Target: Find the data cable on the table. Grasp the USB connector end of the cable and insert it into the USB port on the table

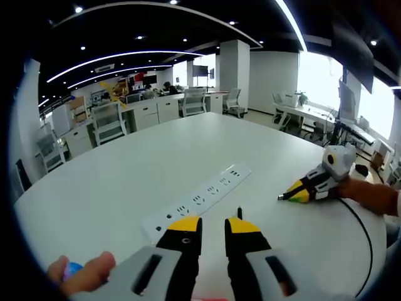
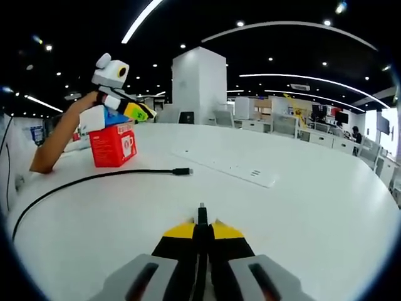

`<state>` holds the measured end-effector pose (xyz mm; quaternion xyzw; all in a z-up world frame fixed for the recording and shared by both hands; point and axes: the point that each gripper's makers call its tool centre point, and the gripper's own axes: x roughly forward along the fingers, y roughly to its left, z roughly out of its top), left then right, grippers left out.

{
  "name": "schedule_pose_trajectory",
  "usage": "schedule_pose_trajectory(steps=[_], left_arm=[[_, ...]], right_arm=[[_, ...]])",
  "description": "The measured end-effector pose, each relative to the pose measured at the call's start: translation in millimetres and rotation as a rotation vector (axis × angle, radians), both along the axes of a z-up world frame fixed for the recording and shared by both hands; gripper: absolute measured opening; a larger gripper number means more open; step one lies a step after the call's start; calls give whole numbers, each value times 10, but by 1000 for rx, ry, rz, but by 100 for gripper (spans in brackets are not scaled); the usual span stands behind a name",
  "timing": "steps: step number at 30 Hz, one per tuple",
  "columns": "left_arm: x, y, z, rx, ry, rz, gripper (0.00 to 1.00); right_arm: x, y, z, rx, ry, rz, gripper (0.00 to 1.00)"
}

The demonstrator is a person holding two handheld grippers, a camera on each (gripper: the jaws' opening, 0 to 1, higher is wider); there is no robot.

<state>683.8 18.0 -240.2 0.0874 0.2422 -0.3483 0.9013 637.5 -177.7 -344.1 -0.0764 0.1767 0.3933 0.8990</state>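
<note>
Right claw [image 2: 201, 227]: jaws pressed together on the data cable [image 2: 88, 179], with a short dark connector tip [image 2: 202, 213] standing out just past the yellow fingertips. From there the black cable runs off along the white surface [image 2: 313, 207]; a loop of it lies to the left, and its far end, a small dark plug [image 2: 182, 170], rests loose on the surface, short of the white power strip [image 2: 229, 166].

In the left gripper view the same claw [image 1: 289, 195] lies low on the surface at the right, jaws closed, a hand [image 1: 366, 193] behind it and the cable [image 1: 368, 241] trailing back in a curve.

Left claw [image 1: 213, 227]: jaws apart, nothing between them, held above the surface [image 1: 125, 175] just short of the power strip [image 1: 197, 200], which lies diagonally ahead. In the right gripper view this claw [image 2: 143, 113] hangs in the air at the far left, above a red box [image 2: 114, 145] standing on the surface.

Beyond: open office with desks, chairs and ceiling light strips.
</note>
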Motion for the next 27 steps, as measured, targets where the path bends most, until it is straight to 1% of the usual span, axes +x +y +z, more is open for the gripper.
schedule_pose_trajectory(steps=[1, 11, 13, 15, 16, 18, 20, 23, 26, 27], left_arm=[[-1, 0, 0, 0, 0, 0, 16], [2, 2, 1, -1, 0, 0, 16], [-3, 2, 0, -1, 0, 0, 16], [-8, 2, -2, -1, 0, 0, 16], [-11, 2, -4, 0, 0, 0, 16], [-10, 2, -3, -1, 0, 0, 16], [-8, 3, -3, -1, 0, 0, 16], [-10, 2, -5, -1, 0, 0, 16], [-9, 2, -7, 0, 2, 1, 16], [-13, 2, -9, 1, 2, 1, 16]], right_arm=[[2, -6, 3, 11, 13, -4, 10], [3, -2, 41, 40, 24, -5, 9], [14, -20, 61, 76, 55, -19, 9], [39, -46, 88, 76, 49, -20, 9], [53, -63, 99, 67, 43, -21, 9], [70, -95, 99, 47, 53, -18, 9], [77, -111, 132, 32, 45, -11, 9], [74, -96, 221, 20, 45, 18, 9], [95, -99, 285, -31, 39, 31, 9], [105, -100, 297, -35, 39, 30, 9]])
